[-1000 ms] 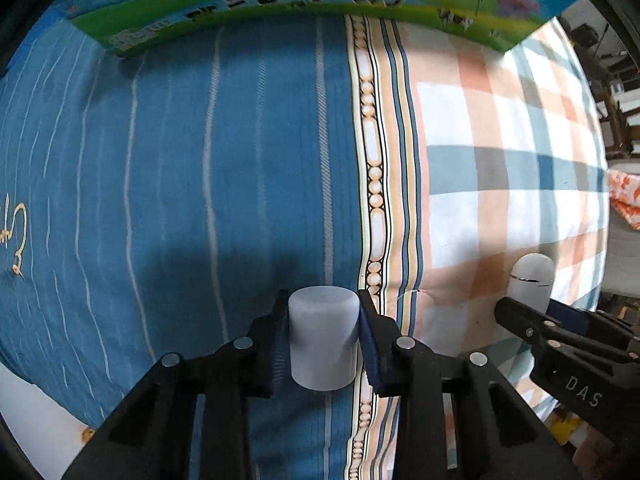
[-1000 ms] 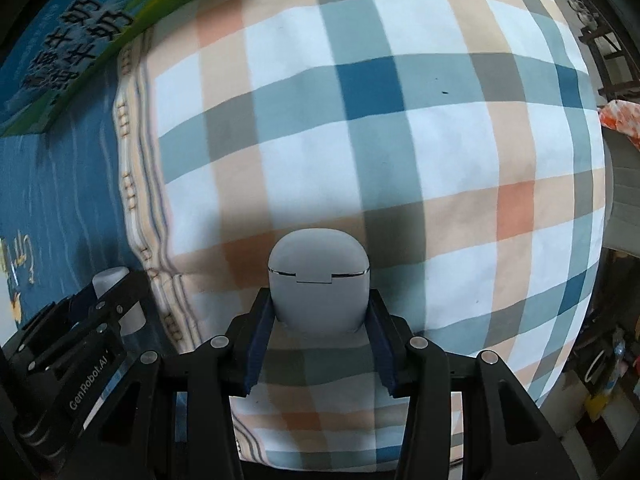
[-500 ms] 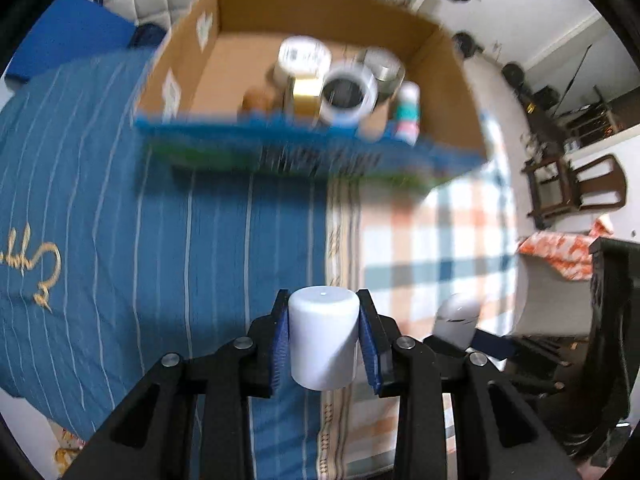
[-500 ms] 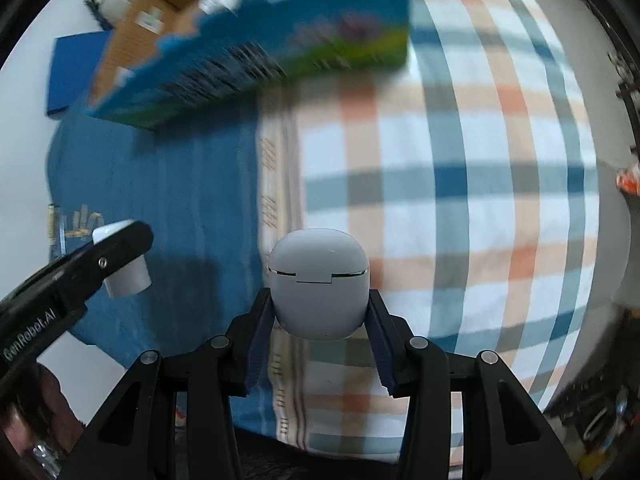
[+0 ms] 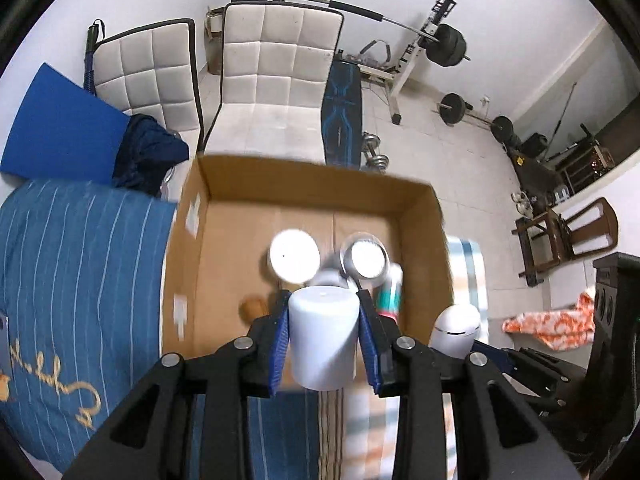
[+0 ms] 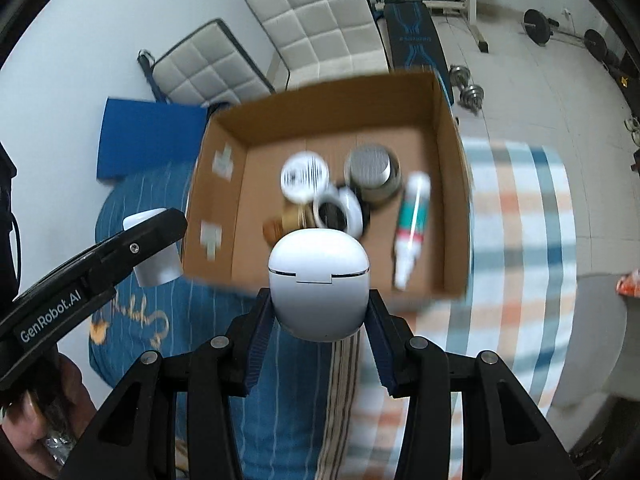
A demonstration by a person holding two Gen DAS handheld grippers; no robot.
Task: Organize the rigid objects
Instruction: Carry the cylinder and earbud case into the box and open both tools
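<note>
My left gripper (image 5: 323, 336) is shut on a white cylinder (image 5: 323, 334) and holds it in the air in front of an open cardboard box (image 5: 224, 248). My right gripper (image 6: 319, 300) is shut on a white rounded earbud case (image 6: 319, 282), also held up before the box (image 6: 452, 184). The box holds a white lid (image 6: 305, 176), a grey tin (image 6: 372, 170), a tape roll (image 6: 338, 214) and a tube (image 6: 410, 216). The cylinder (image 6: 154, 246) shows at left in the right wrist view, the case (image 5: 456, 330) at right in the left wrist view.
The box stands on a bed with a blue striped cover (image 5: 80, 264) and a plaid cover (image 6: 520, 216). Behind it are two white quilted chairs (image 5: 280, 72), a blue mat (image 5: 56, 124) and a weight bench with a barbell (image 5: 400, 32). A wooden chair (image 5: 568, 236) stands at right.
Both grippers have risen and tilted up with their objects. The view went from the bed cover close up to the open box from above, with the room behind.
</note>
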